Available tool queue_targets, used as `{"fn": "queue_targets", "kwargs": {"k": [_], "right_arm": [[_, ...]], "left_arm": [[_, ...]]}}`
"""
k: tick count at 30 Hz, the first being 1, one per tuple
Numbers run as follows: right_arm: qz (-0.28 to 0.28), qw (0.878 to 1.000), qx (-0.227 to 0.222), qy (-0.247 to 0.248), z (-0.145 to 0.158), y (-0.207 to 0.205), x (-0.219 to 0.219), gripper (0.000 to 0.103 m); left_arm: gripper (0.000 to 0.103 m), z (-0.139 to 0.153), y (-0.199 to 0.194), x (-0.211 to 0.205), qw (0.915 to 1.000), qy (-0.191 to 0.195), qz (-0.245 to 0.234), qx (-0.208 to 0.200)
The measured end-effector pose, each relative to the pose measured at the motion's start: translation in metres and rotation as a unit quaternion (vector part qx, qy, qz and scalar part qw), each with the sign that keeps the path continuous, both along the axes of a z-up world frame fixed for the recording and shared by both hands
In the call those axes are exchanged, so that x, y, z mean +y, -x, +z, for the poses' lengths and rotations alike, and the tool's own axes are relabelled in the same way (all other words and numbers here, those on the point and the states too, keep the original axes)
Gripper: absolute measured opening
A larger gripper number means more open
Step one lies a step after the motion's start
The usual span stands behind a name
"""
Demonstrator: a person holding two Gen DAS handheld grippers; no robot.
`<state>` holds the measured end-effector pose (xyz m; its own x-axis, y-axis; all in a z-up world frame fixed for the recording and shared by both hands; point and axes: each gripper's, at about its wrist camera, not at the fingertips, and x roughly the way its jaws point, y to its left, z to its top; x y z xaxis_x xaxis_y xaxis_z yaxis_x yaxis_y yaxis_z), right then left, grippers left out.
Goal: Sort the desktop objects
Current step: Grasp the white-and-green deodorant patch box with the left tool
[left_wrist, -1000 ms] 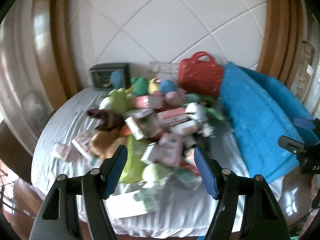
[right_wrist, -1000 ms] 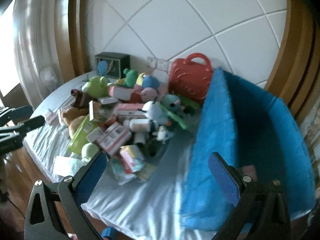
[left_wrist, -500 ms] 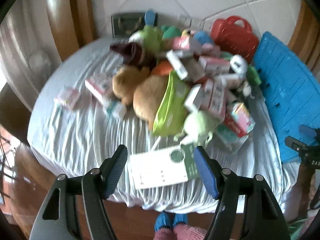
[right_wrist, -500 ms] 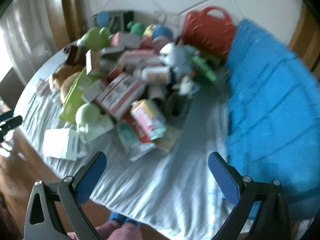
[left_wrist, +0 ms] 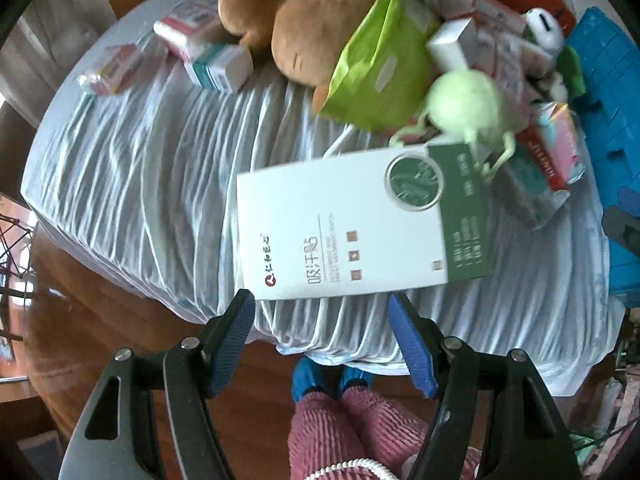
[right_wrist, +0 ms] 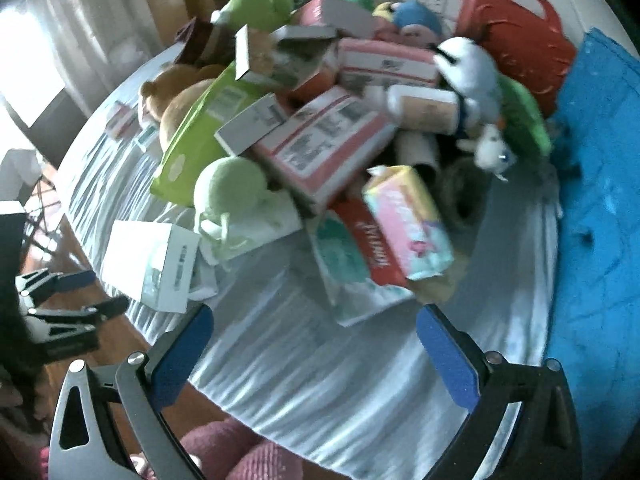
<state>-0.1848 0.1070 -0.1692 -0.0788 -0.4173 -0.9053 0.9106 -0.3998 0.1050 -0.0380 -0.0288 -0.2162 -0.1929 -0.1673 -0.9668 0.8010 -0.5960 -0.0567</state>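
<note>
A heap of boxes, packets and plush toys lies on a round table under a white cloth (left_wrist: 160, 184). A flat white and green box (left_wrist: 356, 224) rests at the near edge, and my left gripper (left_wrist: 322, 312) hovers open just in front of its near edge, nothing between its fingers. Behind the box lie a pale green plush (left_wrist: 468, 108), a lime green packet (left_wrist: 376, 68) and a brown plush bear (left_wrist: 316, 36). In the right wrist view my right gripper (right_wrist: 314, 328) stands open over bare cloth, short of a pink and yellow packet (right_wrist: 408, 220) and a red and white box (right_wrist: 324, 144).
A blue crate (right_wrist: 600, 184) fills the table's right side, with a red plastic basket (right_wrist: 520, 36) behind the heap. Small boxes (left_wrist: 120, 64) lie at the far left. The person's pink trousers (left_wrist: 352, 436) and blue shoe covers show below the table edge, over wooden floor.
Both grippers have dropped and tipped downward toward the table's near edge. The heap now sits higher in both views, and the white and green box looms large before the left gripper.
</note>
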Motion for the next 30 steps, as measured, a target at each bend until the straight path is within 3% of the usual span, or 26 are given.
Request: {"fn": "queue_targets", "kwargs": {"k": [3, 8, 13, 17, 24, 30], "right_arm": [[0.001, 1.0, -0.017, -0.006, -0.009, -0.008, -0.014, 0.103], [-0.028, 0.999, -0.005, -0.03, -0.026, -0.019, -0.04, 0.103], [-0.062, 0.996, 0.011, -0.055, -0.047, -0.043, -0.072, 0.103], [-0.093, 0.994, 0.014, -0.055, -0.051, -0.069, -0.095, 0.103], [-0.195, 0.98, 0.005, -0.04, -0.037, -0.071, -0.078, 0.103], [-0.235, 0.971, -0.01, -0.048, -0.036, -0.08, -0.041, 0.103]], "left_arm": [[0.068, -0.009, 0.001, -0.005, 0.9998, 0.009, -0.005, -0.016], [0.07, -0.019, -0.005, -0.025, 0.9994, 0.001, -0.03, -0.016], [0.072, -0.031, -0.02, -0.054, 0.9953, -0.021, -0.093, -0.016], [0.072, -0.025, -0.034, -0.073, 0.9909, -0.022, -0.132, -0.012], [0.072, 0.021, -0.033, -0.069, 0.9681, 0.029, -0.248, 0.019], [0.076, 0.01, 0.002, -0.056, 0.939, 0.026, -0.343, 0.005]]}}
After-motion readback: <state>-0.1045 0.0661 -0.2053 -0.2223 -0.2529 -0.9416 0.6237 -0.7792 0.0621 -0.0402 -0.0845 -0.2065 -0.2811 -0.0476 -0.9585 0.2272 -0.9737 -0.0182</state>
